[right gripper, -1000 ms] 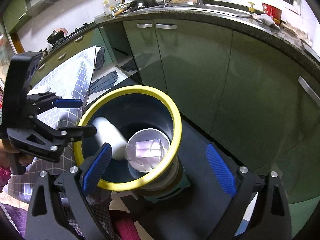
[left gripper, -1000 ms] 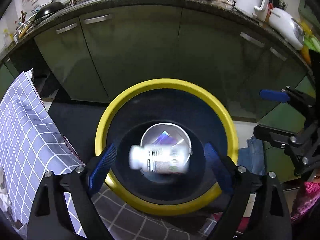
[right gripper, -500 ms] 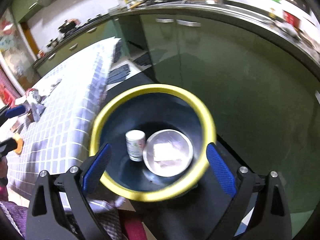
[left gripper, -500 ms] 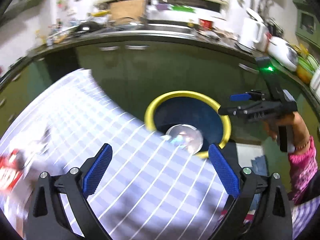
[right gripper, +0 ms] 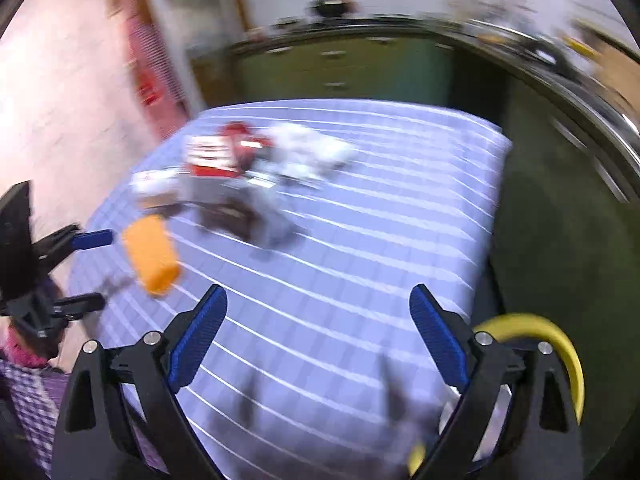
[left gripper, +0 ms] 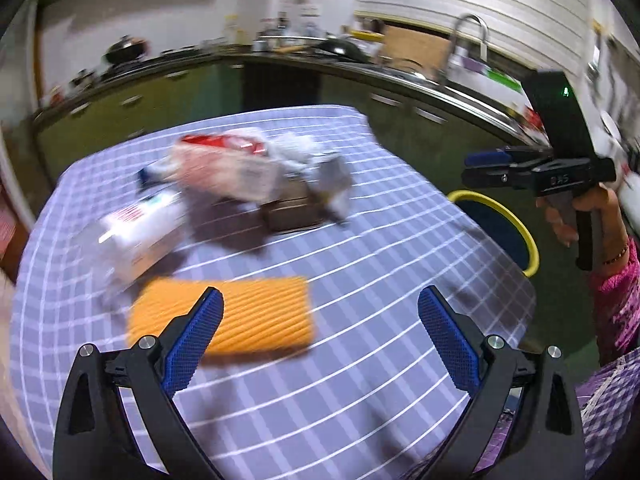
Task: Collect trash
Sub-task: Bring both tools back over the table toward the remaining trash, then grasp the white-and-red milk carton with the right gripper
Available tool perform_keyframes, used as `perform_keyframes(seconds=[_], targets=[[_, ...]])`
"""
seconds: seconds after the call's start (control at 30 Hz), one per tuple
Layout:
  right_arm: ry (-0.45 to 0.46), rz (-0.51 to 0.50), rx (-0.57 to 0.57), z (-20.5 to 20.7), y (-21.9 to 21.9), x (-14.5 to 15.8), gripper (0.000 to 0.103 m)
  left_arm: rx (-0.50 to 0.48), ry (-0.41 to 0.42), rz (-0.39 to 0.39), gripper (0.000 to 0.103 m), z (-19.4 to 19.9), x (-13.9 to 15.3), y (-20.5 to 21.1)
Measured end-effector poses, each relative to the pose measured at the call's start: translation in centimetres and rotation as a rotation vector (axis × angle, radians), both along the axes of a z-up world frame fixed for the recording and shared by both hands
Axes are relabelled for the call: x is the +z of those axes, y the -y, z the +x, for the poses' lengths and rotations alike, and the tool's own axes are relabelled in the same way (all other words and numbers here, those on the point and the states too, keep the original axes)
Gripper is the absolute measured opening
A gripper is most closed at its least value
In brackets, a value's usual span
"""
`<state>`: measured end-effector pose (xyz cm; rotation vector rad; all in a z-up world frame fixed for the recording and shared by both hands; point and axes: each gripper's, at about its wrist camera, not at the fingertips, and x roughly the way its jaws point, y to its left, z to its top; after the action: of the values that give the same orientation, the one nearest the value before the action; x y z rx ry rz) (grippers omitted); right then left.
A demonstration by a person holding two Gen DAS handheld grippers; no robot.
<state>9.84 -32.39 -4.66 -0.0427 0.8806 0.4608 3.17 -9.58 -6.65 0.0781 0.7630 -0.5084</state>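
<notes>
A: How do the tools stand?

B: The left gripper (left gripper: 318, 332) is spread wide with nothing between its pads. The right gripper (right gripper: 318, 332) is empty too, its jaws closing slightly.

A: Where is the trash?

B: On the checked tablecloth (left gripper: 360, 380). An orange sponge (left gripper: 224, 316) lies just ahead of the left fingers; the blurred heap of wrappers (left gripper: 240, 168) lies farther ahead. The yellow-rimmed bin (left gripper: 508, 224) sits off to its right, past the table edge.

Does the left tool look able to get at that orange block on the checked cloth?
Probably yes. The left tool is wide open and empty, the orange block lies just ahead of it on the checked cloth, with nothing between.
</notes>
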Motion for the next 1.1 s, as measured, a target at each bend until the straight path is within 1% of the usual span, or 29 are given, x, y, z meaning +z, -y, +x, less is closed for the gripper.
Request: perform_keyframes(seconds=[0.03,0.13,0.23,0.33,0.4,0.5,0.67,0.8,0.87,0.97,1.0,1.03,1.1], targets=[[0.000,0.010,0.072,1.1,-2.0,0.7,0.086,0.017,0.004,-0.004,0.096,-0.1,0.0,-0.8],[-0.013,0.029,0.202,3.8,-5.8,1.8,0.084,0.053,0.029,0.003,0.097,-0.6,-0.1,-2.4],[-0.050,0.032,0.298,6.4,-9.0,1.9,0.082,0.073,0.052,0.016,0.097,-1.1,-0.1,-3.2],[-0.102,0.005,0.356,8.9,-11.9,1.3,0.080,0.083,0.059,0.014,0.097,-1.3,0.0,-4.1],[-0.139,-0.031,0.376,10.4,-13.1,0.4,0.080,0.089,0.056,0.006,0.097,-1.3,0.0,-4.7],[-0.197,-0.056,0.387,12.3,-14.0,-0.8,0.080,0.098,0.050,-0.001,0.097,-1.2,-0.1,-5.2],[-0.296,-0.049,0.402,14.6,-14.8,-2.8,0.079,0.108,0.036,-0.013,0.097,-0.8,-0.5,-5.8],[-0.341,-0.022,0.424,14.9,-15.1,-3.6,0.069,0.111,0.022,-0.015,0.097,-0.3,-1.1,-6.0],[-0.351,-0.014,0.431,15.1,-15.4,-3.7,0.066,0.110,0.014,-0.018,0.097,-0.1,-1.3,-6.1],[-0.366,0.007,0.436,15.5,-15.8,-3.9,0.066,0.107,0.009,-0.020,0.097,0.0,-1.5,-5.9],[-0.368,0.003,0.434,15.7,-15.9,-4.1,0.061,0.107,0.009,-0.019,0.097,0.0,-1.5,-5.9],[-0.371,0.000,0.428,15.8,-16.0,-4.2,0.053,0.107,0.009,-0.019,0.097,0.0,-1.5,-5.9],[-0.381,0.011,0.418,15.9,-16.1,-4.4,0.050,0.106,0.007,-0.019,0.097,-0.1,-1.5,-5.8]])
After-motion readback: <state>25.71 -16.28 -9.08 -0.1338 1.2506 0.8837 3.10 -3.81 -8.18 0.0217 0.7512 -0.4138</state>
